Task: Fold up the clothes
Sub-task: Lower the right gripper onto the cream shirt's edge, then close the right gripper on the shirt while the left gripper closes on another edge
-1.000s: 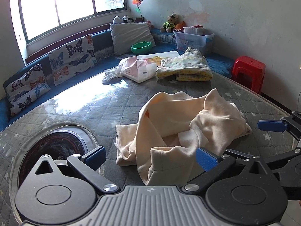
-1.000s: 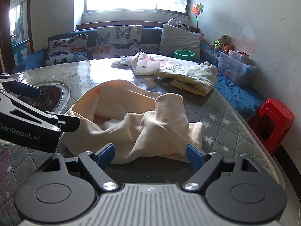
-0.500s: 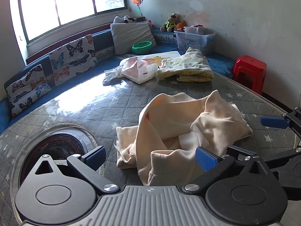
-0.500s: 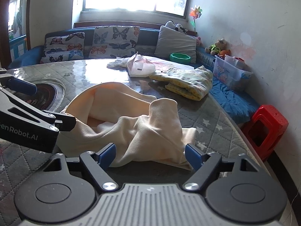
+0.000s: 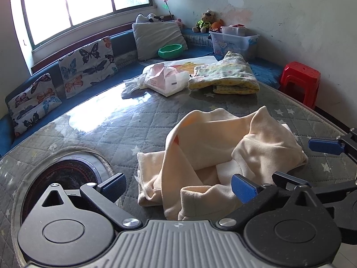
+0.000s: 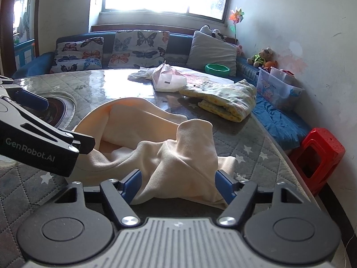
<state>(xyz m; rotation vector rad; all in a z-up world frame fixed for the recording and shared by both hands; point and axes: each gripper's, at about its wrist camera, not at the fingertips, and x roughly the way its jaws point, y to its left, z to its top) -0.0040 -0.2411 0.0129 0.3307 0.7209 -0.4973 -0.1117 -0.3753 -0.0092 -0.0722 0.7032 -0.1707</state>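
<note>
A crumpled cream garment (image 5: 214, 147) lies in a heap on the grey quilted table (image 5: 125, 120). My left gripper (image 5: 178, 187) is open at the heap's near left edge, with cloth lying between its blue pads and neither pad pressing. In the right wrist view the same garment (image 6: 178, 156) fills the foreground. My right gripper (image 6: 178, 184) straddles its near fold; the jaws are closing and the cloth sits loosely between the pads. The right gripper's fingers (image 5: 323, 146) show at the right edge of the left wrist view.
A folded yellow-green garment (image 5: 225, 78) and a pink-white bag (image 5: 165, 80) lie at the table's far side. A round dark burner recess (image 5: 62, 178) sits near left. A red stool (image 6: 316, 151) stands off the table's right edge, with a cushioned bench (image 6: 133, 47) behind.
The right gripper's jaws have narrowed around the near fold of the cream garment and it has edged closer to the cloth. The left gripper has stayed put.
</note>
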